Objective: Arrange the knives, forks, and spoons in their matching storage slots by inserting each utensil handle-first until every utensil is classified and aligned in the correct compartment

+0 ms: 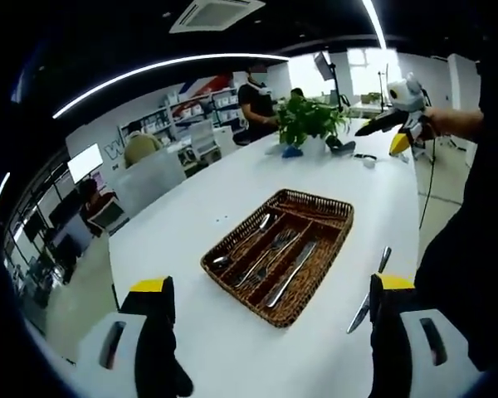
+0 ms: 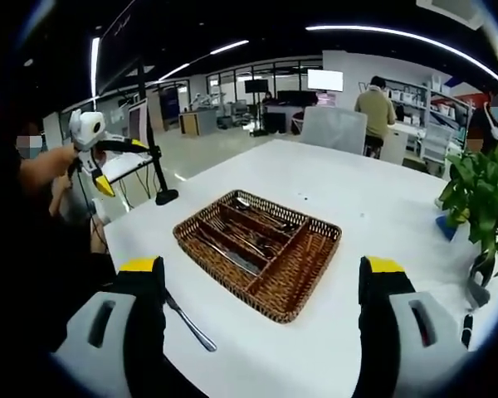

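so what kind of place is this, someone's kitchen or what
Not a kitchen; it looks like an open-plan office or lab. The wicker cutlery tray sits on a long white table, with shelving along a wall, strip ceiling lights, a wall screen, and people at desks beyond.

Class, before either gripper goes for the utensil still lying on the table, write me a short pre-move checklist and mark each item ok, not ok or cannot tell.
1. Left gripper open, nothing between its jaws: ok.
2. Right gripper open and unloaded: ok.
3. Knife outside the wicker tray, flat on the white table, apart from the tray: ok to pick.
4. All utensils stowed: not ok, the knife remains out.
5. Utensils in the tray sorted by type: cannot tell; a spoon, forks and another knife lie in separate slots, details small.
6. Path between knife and tray free of obstacles: ok.
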The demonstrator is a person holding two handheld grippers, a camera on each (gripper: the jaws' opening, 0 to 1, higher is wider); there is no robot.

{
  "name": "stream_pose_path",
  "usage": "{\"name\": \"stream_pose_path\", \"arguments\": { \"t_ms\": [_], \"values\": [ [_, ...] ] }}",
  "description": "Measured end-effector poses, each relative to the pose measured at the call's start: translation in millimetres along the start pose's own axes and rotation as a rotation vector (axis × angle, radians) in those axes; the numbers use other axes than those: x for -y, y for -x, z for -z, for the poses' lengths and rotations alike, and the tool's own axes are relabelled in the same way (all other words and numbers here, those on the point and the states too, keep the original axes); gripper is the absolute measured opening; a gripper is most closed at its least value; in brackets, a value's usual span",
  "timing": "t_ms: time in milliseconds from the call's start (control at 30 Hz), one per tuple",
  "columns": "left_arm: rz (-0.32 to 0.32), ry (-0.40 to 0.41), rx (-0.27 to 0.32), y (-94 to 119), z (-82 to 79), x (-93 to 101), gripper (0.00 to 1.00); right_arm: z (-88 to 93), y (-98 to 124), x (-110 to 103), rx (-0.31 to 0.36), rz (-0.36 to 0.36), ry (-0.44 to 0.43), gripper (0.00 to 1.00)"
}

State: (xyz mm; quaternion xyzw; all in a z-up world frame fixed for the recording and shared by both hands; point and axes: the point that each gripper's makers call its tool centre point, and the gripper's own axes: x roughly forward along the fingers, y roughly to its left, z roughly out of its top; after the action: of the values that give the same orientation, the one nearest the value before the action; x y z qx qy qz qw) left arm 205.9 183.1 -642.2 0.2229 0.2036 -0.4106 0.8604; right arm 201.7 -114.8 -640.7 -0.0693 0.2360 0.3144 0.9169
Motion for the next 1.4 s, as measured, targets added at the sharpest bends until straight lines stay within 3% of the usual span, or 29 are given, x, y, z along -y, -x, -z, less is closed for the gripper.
{"name": "stream_pose_path", "arguments": {
  "t_ms": [67, 233, 367, 567, 700, 800, 1033, 1167, 1267, 1400],
  "values": [
    [0.035, 0.002, -0.003, -4, 0.9, 10.5, 0.99, -0.4, -1, -1, -0.001, 0.003, 0.006, 1.0],
    [0.052, -0.032, -0.037, -14, 13.8, 15.4, 0.99, 1.9, -2, -1, -0.003, 0.002, 0.012, 1.0],
    [0.09, -0.088, -0.098, -21, 20.5, 23.3, 0.99, 5.2, -2, 0, -0.005, 0.003, 0.013, 1.0],
    [0.097, -0.152, -0.071, -28, 12.6, 23.8, 0.96, 7.3, 0, 2, 0.004, 0.01, -0.002, 1.0],
    [0.136, -0.158, -0.086, -36, 18.1, 30.0, 0.95, 7.4, 2, 6, 0.012, 0.027, -0.013, 1.0],
    [0.167, -0.202, -0.129, -43, 29.6, 38.3, 0.95, 6.5, 2, 5, 0.019, 0.023, -0.015, 1.0],
    [0.227, -0.19, -0.142, -61, 42.2, 61.7, 0.93, 5.6, 8, 9, 0.026, 0.034, -0.013, 1.0],
    [0.277, -0.234, -0.16, -67, 49.0, 79.3, 0.87, 7.0, 10, 10, 0.035, 0.042, -0.025, 1.0],
    [0.339, -0.27, -0.208, -72, 62.2, 96.3, 0.83, 11.1, 9, 10, 0.03, 0.043, -0.034, 1.0],
    [0.374, -0.29, -0.207, -87, 73.9, 111.5, 0.75, 12.2, 8, 9, 0.031, 0.041, -0.043, 1.0]
  ]
}}
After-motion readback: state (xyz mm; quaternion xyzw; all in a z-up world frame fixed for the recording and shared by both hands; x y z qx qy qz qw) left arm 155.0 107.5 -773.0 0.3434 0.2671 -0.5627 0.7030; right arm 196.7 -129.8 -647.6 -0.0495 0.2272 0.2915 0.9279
